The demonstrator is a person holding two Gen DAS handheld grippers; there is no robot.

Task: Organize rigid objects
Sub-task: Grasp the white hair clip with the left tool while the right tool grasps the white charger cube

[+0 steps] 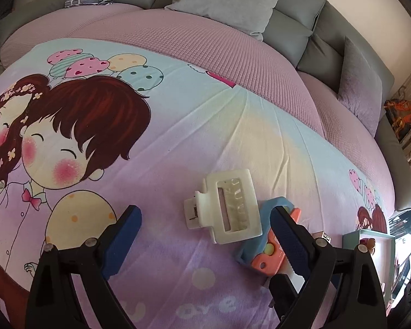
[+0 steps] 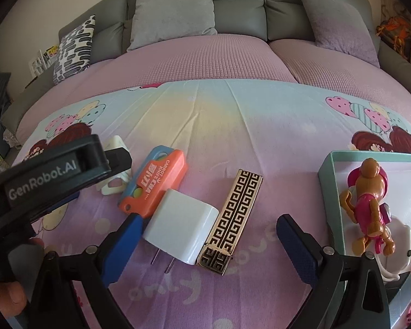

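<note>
1. Right gripper (image 2: 209, 242): fingers spread wide, holding nothing. Between them, nearest, lies the white USB charger (image 2: 182, 229), prongs pointing back toward the camera, touching the left finger pad (image 2: 123, 249) or just off it.
2. Just beside the charger on its right, touching it, is the gold-and-black key-pattern lighter (image 2: 234, 220). Its long axis runs near-to-far, leaning right at the far end, so roughly along the fingers. Both sit left of centre in the gap; the right pad (image 2: 296, 246) is well apart from the lighter.
3. My read: a close as-is would squeeze charger and lighter together. To take one alone, shift sideways first.
4. Teal-rimmed tray (image 2: 326, 170) lies to the right of the right gripper, already holding a pink-and-tan toy figure (image 2: 367, 205). Likely the drop spot, and the right hand is nearer to it.
5. Left gripper (image 1: 205, 227): fingers also spread, empty. The cream hair claw clip (image 1: 224, 205) lies between its tips, slightly right of centre, long axis tilted.
6. Orange-and-blue carrot knife toy (image 2: 153, 178) lies partly under the left gripper's right finger (image 1: 287, 235), beyond the charger.
7. All on the cartoon-print blanket (image 2: 233, 109); grey sofa cushions (image 2: 175, 11) far back.
</note>
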